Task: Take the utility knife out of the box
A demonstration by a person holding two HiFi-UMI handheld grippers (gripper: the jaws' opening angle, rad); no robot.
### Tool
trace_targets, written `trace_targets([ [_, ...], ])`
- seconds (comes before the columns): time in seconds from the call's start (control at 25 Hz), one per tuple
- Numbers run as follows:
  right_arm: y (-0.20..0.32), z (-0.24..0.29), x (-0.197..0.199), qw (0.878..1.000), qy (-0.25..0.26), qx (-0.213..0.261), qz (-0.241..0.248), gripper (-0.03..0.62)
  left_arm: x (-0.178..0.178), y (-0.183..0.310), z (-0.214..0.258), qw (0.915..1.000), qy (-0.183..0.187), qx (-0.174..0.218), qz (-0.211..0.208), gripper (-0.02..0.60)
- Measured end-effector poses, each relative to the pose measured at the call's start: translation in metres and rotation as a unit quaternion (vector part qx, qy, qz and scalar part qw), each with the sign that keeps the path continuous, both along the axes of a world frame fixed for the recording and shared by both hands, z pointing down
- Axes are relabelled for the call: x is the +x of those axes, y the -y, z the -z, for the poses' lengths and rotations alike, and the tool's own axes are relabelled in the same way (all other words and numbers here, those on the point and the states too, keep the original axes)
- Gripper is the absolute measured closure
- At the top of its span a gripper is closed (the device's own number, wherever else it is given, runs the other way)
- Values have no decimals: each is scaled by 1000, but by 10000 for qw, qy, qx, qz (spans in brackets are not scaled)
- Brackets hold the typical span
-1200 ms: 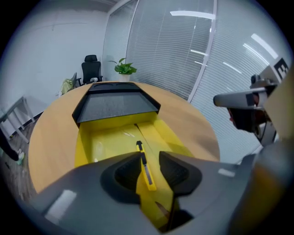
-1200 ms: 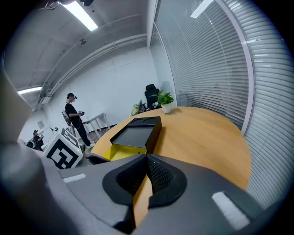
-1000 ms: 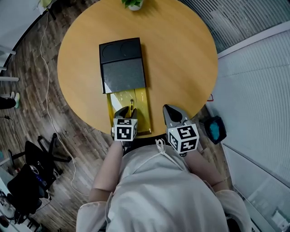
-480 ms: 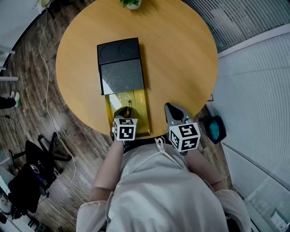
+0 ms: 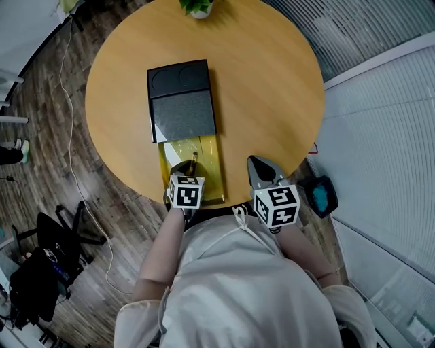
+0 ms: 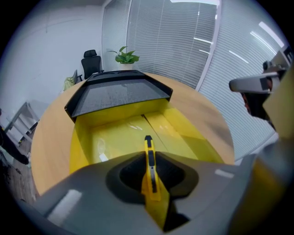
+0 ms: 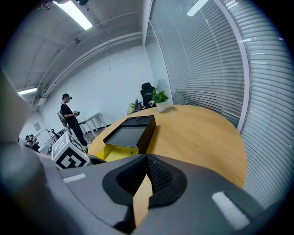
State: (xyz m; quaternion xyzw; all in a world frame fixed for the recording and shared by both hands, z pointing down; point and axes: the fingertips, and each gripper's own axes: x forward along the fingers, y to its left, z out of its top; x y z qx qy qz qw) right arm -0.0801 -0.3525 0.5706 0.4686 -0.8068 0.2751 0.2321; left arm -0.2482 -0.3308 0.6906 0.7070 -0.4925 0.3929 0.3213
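Observation:
A yellow tray (image 5: 213, 153) slides out from under a black box sleeve (image 5: 182, 102) on the round wooden table (image 5: 272, 88). The yellow-and-black utility knife (image 6: 149, 158) stands between the jaws of my left gripper (image 6: 150, 172), which are closing and press on its handle over the tray's near end. In the head view the knife (image 5: 194, 160) pokes out ahead of the left gripper (image 5: 185, 167). My right gripper (image 5: 262, 167) hovers at the table's near edge, right of the tray, with its jaws together and nothing between them (image 7: 147, 159).
A potted plant (image 5: 199, 5) sits at the table's far edge. Window blinds (image 5: 380, 136) run along the right. A teal object (image 5: 323, 194) lies on the floor near the right gripper. A person (image 7: 70, 114) stands far off in the room.
The left gripper's jaws have come together on the knife, and the gripper shifted slightly left. The right gripper stayed put.

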Motion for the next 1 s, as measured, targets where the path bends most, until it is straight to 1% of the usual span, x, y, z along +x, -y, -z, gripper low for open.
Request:
trace_targets([
  [0.12, -6, 3, -3, 10000, -32, 21, -5, 594, -1, 0, 8, 9999, -36, 140, 41, 515],
  [0.36, -14, 11, -10, 9999, -21, 106, 22, 594, -3, 5, 41, 9982, -202, 560, 38, 515],
  [0.6, -14, 40, -16, 9984, 32, 553, -86, 594, -3, 6, 85, 9934, -280, 1112, 38, 515],
  [0.8, -12, 66, -27, 9962, 97, 866, -31, 594, -1, 17, 136, 9832, -482, 1760, 32, 515],
  [1.0, -7, 88, -32, 9936, 145, 1119, -35, 594, 1, 24, 194, 9672, -756, 2423, -6, 515],
])
